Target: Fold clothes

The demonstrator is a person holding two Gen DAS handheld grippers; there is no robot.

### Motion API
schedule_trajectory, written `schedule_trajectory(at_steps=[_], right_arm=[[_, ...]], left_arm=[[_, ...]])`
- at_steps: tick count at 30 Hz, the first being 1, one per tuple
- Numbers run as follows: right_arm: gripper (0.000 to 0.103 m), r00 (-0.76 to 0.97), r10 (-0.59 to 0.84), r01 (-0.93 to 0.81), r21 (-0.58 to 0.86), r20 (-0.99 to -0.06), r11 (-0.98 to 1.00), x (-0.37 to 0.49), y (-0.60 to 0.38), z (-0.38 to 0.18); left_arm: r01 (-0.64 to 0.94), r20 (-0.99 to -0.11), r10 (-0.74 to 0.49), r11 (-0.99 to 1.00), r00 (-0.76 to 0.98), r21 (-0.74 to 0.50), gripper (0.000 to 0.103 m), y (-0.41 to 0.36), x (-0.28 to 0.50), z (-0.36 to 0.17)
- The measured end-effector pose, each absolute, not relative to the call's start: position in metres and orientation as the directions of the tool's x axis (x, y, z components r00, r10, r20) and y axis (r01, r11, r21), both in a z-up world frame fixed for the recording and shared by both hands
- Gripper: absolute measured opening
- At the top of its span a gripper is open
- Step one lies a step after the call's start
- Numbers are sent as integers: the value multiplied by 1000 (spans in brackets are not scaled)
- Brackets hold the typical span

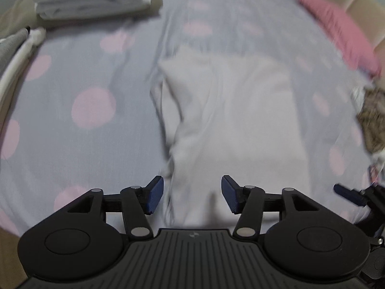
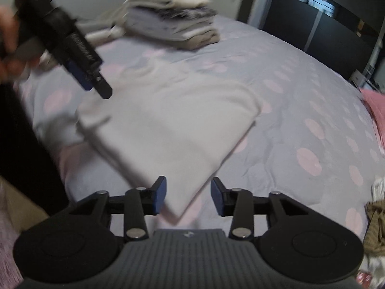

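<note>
You're between folds: the white garment (image 2: 166,130) lies folded flat on the dotted bedspread (image 2: 300,110), centre of the right wrist frame, one corner pointing down toward your right gripper (image 2: 188,196). That gripper's jaws stand apart with the corner just between them, pads not pressing, so nothing is held. Your left gripper (image 1: 192,193) also stands parted over the garment's near edge at the bottom of its own frame, empty. My read: the fold is laid, and the next move needs either one more fold or a lift onto the stack of folded clothes (image 2: 173,16) at upper centre. Regrip both near corners evenly first. No containers visible; unfolded items (image 2: 377,219) sit at the right edge.
</note>
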State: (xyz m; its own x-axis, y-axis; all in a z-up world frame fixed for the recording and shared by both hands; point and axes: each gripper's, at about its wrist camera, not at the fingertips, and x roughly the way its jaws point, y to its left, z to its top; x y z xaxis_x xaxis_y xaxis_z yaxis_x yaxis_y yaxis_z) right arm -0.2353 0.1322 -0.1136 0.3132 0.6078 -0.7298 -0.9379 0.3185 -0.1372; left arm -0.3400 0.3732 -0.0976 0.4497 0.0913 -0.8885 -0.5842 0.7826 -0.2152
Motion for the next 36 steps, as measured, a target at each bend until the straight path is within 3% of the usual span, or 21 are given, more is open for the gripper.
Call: schedule_trajectory(at_steps=[9, 11, 14, 29, 36], right_arm=[[49, 277, 574, -900, 0, -771, 436, -193, 139, -112], [63, 260, 584, -889, 45, -769, 456, -180, 145, -106], [68, 238, 597, -871, 104, -766, 480, -161, 155, -98], [69, 209, 620, -688, 337, -756, 643, -86, 200, -128], [70, 161, 628, -618, 418, -762, 666, -64, 211, -160]], left_arm=[[-586, -893, 126, 792, 432, -171, 54, 389, -307, -94], [-564, -890, 120, 808, 440, -170, 54, 396, -297, -91], [-555, -880, 146, 818, 452, -150, 61, 413, -286, -87], [-631, -848, 86, 708, 523, -317, 62, 465, -258, -150], [-655, -850, 72, 672, 521, -345, 74, 474, -253, -163]])
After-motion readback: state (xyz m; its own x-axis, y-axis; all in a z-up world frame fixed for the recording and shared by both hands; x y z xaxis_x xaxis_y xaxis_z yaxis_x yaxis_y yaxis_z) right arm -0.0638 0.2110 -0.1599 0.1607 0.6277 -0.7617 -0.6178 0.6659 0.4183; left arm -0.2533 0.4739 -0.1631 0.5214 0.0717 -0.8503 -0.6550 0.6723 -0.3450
